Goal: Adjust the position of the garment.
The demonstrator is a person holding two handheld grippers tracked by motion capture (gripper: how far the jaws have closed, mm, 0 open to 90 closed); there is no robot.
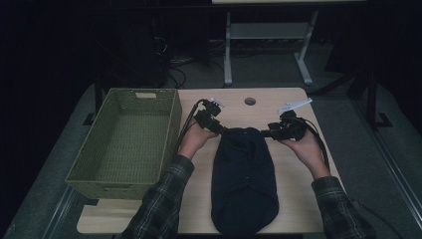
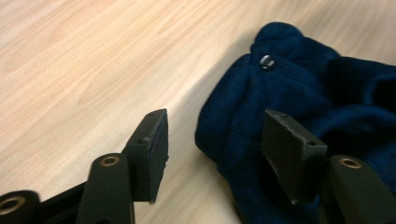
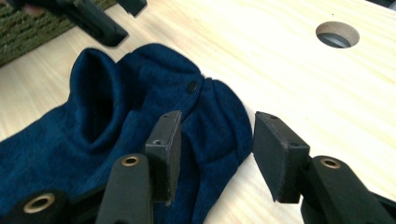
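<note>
A dark navy knitted garment (image 1: pixel 244 179) lies lengthwise on the wooden table (image 1: pixel 293 199), its collar end away from the person. My left gripper (image 1: pixel 221 128) is at the collar's left corner and my right gripper (image 1: pixel 266 133) at its right corner. In the left gripper view the gripper (image 2: pixel 219 154) stands open astride the garment's edge (image 2: pixel 243 126), with one pad over the cloth, near a small button (image 2: pixel 267 61). In the right gripper view the gripper (image 3: pixel 219 154) is likewise open with the cloth's edge (image 3: pixel 215 135) between its pads, not pinched. The other gripper (image 3: pixel 93 18) shows beyond.
A green woven basket (image 1: pixel 171 124) with nothing in it stands on the table's left side, close to the left hand. A round cable hole (image 1: pixel 250 101) sits near the table's far edge. Desk legs and cables lie on the floor beyond.
</note>
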